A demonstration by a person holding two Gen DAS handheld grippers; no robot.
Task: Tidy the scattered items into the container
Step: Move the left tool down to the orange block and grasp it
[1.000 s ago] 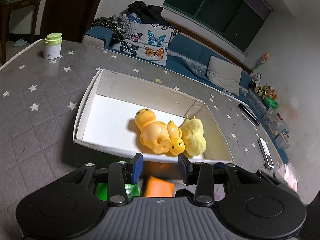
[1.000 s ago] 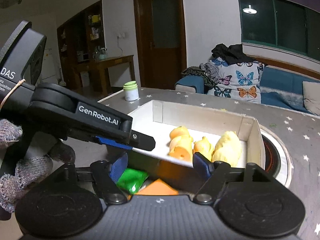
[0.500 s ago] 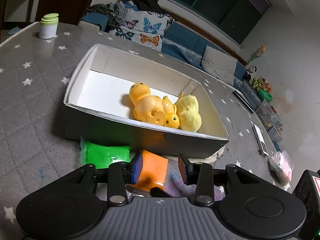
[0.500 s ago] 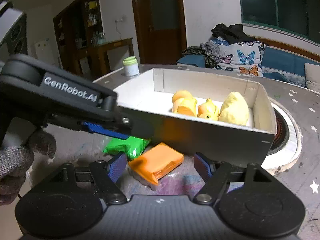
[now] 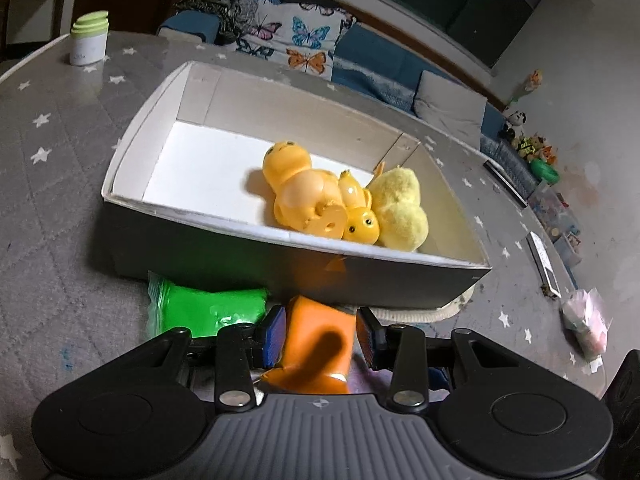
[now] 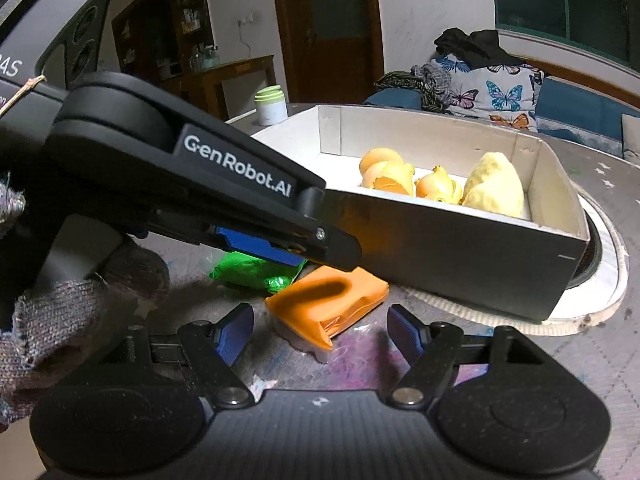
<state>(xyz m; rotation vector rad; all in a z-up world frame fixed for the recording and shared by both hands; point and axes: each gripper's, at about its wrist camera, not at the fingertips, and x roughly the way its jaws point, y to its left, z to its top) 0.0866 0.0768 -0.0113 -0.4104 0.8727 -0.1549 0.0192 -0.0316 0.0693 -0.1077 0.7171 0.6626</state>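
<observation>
A white cardboard box (image 5: 132, 200) (image 6: 460, 248) holds an orange plastic toy (image 5: 304, 196), a small yellow duck (image 5: 360, 220) and a yellow plush (image 5: 400, 208) (image 6: 494, 192). An orange packet (image 5: 320, 340) (image 6: 332, 300) lies on the table in front of the box, beside a green packet (image 5: 208, 308) (image 6: 256, 272). My left gripper (image 5: 320, 338) stands around the orange packet, jaws apart with a pad on each side of it. My right gripper (image 6: 320, 328) is open and empty just in front of the orange packet.
The grey star-patterned table (image 5: 48, 160) carries a white jar with a green lid (image 5: 89, 38) (image 6: 271, 106) at the far left. A round mat (image 6: 608, 272) lies under the box. A pink packet (image 5: 586, 320) and a remote (image 5: 542, 256) lie at the right.
My left gripper has lowered from above the box rim down to the orange packet, now between its jaws. The right gripper has dropped lower toward the table.
</observation>
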